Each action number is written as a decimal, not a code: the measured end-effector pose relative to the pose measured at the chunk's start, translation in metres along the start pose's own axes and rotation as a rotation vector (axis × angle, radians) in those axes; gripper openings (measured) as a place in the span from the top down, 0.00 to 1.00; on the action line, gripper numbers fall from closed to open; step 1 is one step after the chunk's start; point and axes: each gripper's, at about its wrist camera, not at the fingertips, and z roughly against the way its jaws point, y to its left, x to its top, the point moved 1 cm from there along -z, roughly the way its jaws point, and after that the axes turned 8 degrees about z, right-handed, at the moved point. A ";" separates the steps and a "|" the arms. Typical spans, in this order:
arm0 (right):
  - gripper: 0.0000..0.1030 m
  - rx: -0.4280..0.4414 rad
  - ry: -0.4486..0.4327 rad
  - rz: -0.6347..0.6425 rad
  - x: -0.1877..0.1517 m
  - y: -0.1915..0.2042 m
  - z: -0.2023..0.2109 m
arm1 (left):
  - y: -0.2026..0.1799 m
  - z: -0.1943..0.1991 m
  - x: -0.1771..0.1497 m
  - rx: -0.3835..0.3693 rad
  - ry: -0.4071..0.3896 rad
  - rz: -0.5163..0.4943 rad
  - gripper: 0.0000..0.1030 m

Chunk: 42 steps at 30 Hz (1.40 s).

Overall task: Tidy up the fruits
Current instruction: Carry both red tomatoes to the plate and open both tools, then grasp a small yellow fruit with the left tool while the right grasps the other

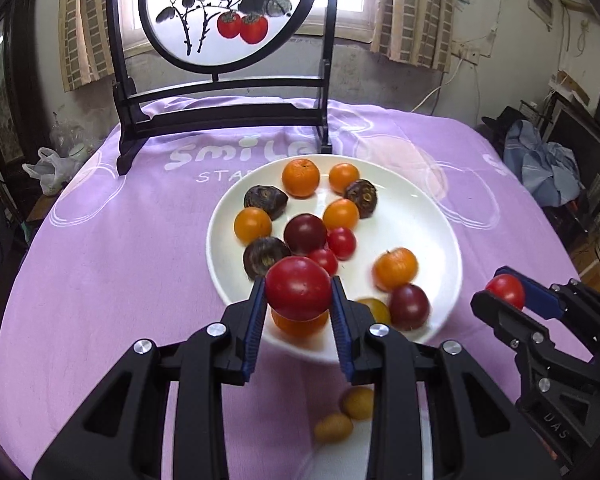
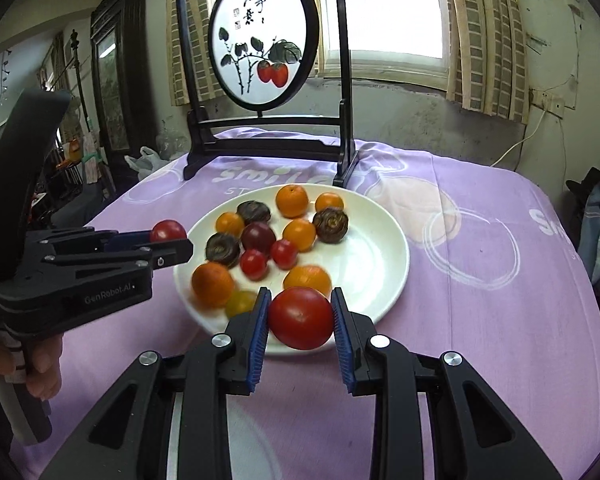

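Each gripper pinches one red tomato: left gripper, right gripper, above the white plate on the bench. The plate holds three dark chestnuts and two small red tomatoes.

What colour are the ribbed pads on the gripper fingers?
Blue, on black fingers; the left gripper's pads show it best in the left wrist view.

White plate on the lilac-covered bench, holding mixed small fruits: oranges, dark wrinkled fruits, plums and cherry tomatoes, mostly clustered at centre and far side. Two red tomatoes are lifted clear — one clamped between blue fingers above the plate's near rim, the other likewise. Two yellowish fruits lie near the plate.
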 end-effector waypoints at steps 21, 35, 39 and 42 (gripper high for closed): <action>0.45 -0.017 0.033 -0.099 0.003 -0.026 -0.040 | 0.011 -0.030 0.009 0.023 0.038 0.065 0.32; 0.34 0.032 0.070 -0.115 -0.046 -0.001 0.000 | 0.024 0.004 -0.078 0.024 0.067 0.047 0.08; 0.30 0.044 0.085 -0.156 -0.063 0.000 0.011 | 0.024 0.011 -0.089 0.004 0.045 0.038 0.08; 0.30 0.054 0.117 -0.179 -0.075 0.000 0.010 | 0.019 0.010 -0.097 -0.003 0.050 0.006 0.08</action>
